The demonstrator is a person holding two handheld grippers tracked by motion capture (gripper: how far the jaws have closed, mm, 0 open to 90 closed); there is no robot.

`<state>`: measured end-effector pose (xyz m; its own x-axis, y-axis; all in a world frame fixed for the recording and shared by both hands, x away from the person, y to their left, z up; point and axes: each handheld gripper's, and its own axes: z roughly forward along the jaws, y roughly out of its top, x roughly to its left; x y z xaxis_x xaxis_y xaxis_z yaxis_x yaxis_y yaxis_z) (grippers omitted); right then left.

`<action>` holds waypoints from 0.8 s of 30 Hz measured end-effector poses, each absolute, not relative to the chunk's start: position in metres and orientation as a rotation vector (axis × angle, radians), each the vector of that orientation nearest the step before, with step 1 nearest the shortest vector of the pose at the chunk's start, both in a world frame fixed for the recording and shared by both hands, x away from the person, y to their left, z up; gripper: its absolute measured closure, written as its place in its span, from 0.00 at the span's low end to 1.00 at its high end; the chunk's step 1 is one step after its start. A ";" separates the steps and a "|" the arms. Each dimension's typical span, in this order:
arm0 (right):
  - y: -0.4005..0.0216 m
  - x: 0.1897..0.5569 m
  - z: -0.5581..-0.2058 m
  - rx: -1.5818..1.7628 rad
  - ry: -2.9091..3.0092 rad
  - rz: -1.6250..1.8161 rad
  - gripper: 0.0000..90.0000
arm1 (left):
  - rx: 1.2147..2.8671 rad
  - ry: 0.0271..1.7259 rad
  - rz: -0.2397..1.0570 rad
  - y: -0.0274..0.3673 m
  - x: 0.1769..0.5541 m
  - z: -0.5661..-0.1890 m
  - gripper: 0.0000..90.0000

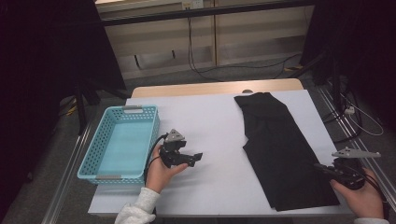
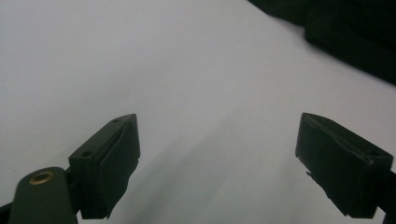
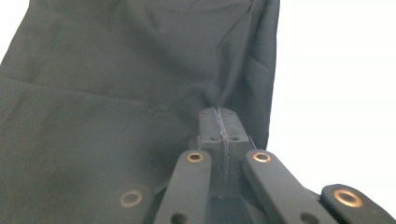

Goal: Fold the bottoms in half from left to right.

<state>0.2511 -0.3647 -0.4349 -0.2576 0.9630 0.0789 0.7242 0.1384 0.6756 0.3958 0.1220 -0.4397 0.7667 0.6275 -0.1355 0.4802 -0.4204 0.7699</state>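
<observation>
A black cloth [image 1: 275, 149] lies folded in a long strip on the right half of the white-covered table [image 1: 205, 116]. My right gripper [image 1: 321, 167] is at the cloth's near right edge. In the right gripper view its jaws [image 3: 218, 114] are pressed together on a puckered fold of the black cloth [image 3: 116, 70]. My left gripper [image 1: 197, 157] hovers over bare table left of the cloth, pointing right. In the left gripper view it [image 2: 219, 140] stands open with nothing between its fingers, and the black cloth [image 2: 355, 32] lies beyond at the upper right.
A light blue plastic basket [image 1: 89, 156] with nothing in it stands at the table's left side, just left of my left hand. Cables [image 1: 359, 114] trail on the floor beyond the right edge. A dark stand leg [image 1: 81, 109] rises left of the table.
</observation>
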 end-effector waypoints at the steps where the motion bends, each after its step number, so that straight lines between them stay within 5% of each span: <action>1: -0.366 0.251 -0.435 1.636 2.050 0.867 1.00 | 2.095 0.829 0.214 0.122 0.396 -0.440 0.15; 24: -0.375 0.250 -0.434 1.622 2.025 0.800 1.00 | 2.098 0.824 0.219 0.122 0.396 -0.439 0.15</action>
<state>0.2505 -0.3746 -0.4343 -0.2287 0.9731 0.0280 0.7296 0.1523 0.6667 0.3958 0.1223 -0.4391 0.7677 0.6269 -0.1329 0.4783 -0.4225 0.7699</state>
